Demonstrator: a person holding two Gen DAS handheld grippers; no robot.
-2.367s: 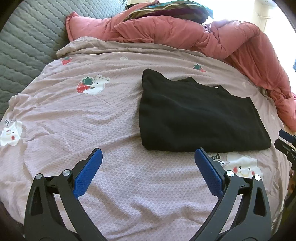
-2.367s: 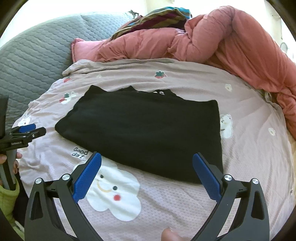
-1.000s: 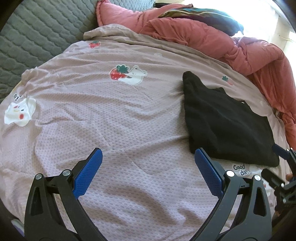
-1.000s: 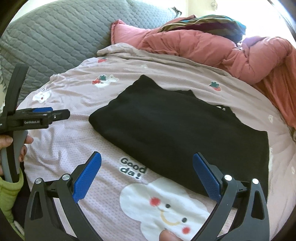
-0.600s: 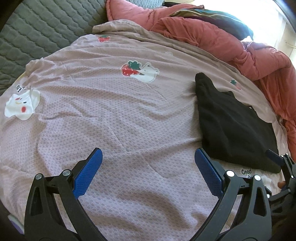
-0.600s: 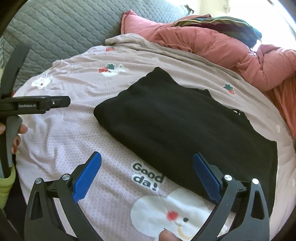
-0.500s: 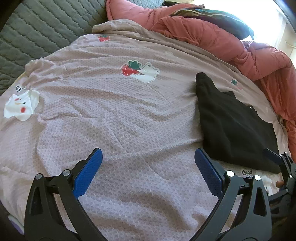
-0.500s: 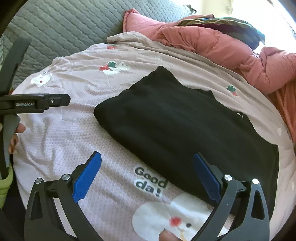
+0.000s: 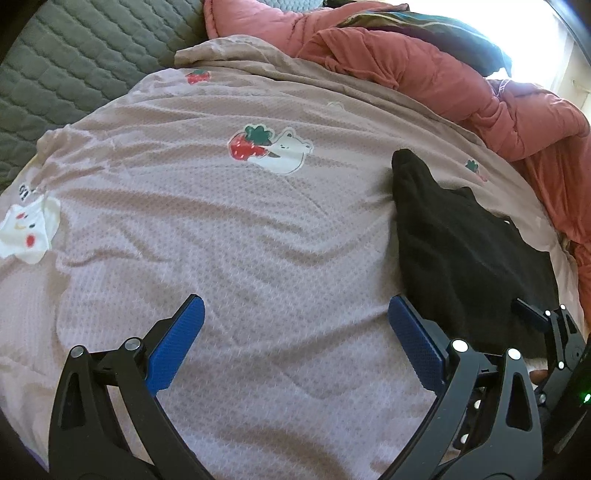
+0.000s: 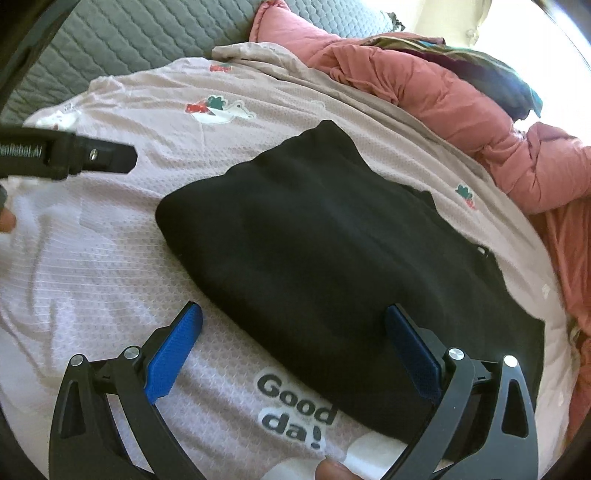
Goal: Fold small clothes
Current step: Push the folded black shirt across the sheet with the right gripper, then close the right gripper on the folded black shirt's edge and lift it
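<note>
A folded black garment (image 10: 332,251) lies flat on the pink printed bedsheet (image 10: 92,266); in the left wrist view it (image 9: 461,251) lies at the right. My right gripper (image 10: 291,332) is open and empty, hovering over the garment's near edge, its right blue pad above the black cloth. My left gripper (image 9: 295,325) is open and empty over bare sheet to the left of the garment. The right gripper's tip shows at the far right of the left wrist view (image 9: 532,317). One finger of the left gripper (image 10: 92,158) shows at the left of the right wrist view.
A bunched salmon-pink duvet (image 9: 461,85) with a dark striped pillow (image 9: 443,33) runs along the far and right side. A grey quilted headboard (image 9: 74,62) stands at the far left. The sheet (image 9: 221,229) carries cartoon prints and shallow wrinkles.
Both grippers have swung left: the garment has slid toward the right edge of the left wrist view. The right gripper has come closer to the garment's near edge. Both stay open.
</note>
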